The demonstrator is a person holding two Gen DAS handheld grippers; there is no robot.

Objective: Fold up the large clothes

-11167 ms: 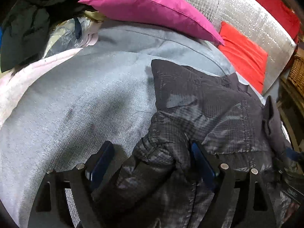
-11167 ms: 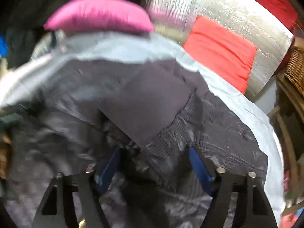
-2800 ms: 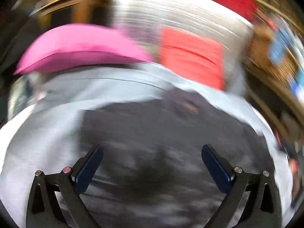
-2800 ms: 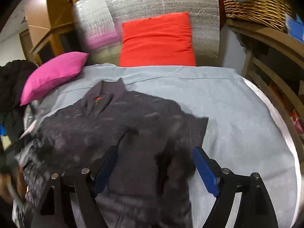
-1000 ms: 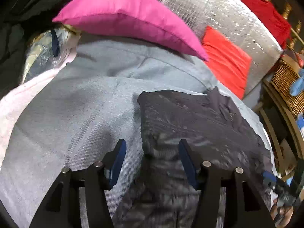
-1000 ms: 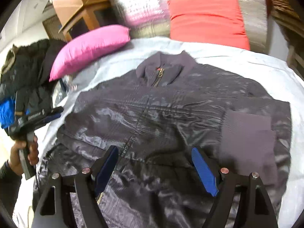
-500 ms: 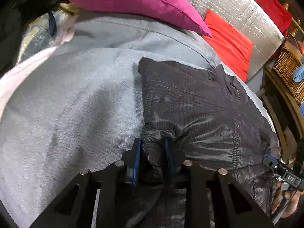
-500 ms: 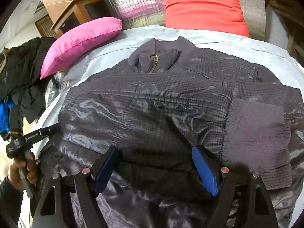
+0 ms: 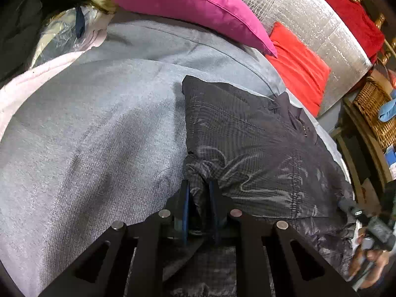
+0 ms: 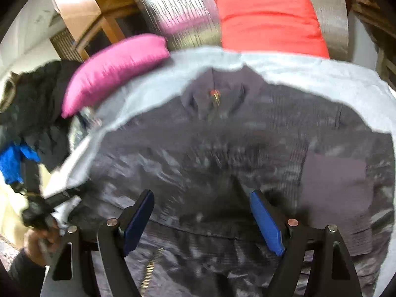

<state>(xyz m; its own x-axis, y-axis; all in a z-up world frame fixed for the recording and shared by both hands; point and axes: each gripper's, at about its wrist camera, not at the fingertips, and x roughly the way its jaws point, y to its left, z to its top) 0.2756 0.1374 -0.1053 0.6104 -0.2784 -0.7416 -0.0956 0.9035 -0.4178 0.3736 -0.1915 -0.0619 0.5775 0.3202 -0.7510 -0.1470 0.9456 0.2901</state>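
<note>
Since a second ago the left gripper [image 9: 199, 193] has sunk to the jacket's [image 9: 259, 153] left edge, and its jaws have just been closing; they now pinch a bunched fold of the dark checked fabric between the blue pads [image 9: 185, 205]. By contrast the right gripper [image 10: 201, 212] hangs spread wide above the jacket's lower front, with cloth under the gap but nothing pinched between its pads [image 10: 266, 222]. In that blurred view the jacket lies front up on the grey bedspread [image 10: 309, 69], collar [image 10: 217, 91] toward the pillows, zipper [image 10: 151, 269] running down near the bottom hem, and a ribbed cuff [image 10: 336, 183] folded across its right side. Beyond it sit a pink pillow [image 9: 185, 5] and a red cushion [image 9: 297, 66] against a silver quilted headboard [image 9: 321, 24]. Dark clothes [image 10: 32, 104] are heaped at the bed's left. At the right edge of the left wrist view a hand [image 9: 368, 262] grips the other tool's handle.
</note>
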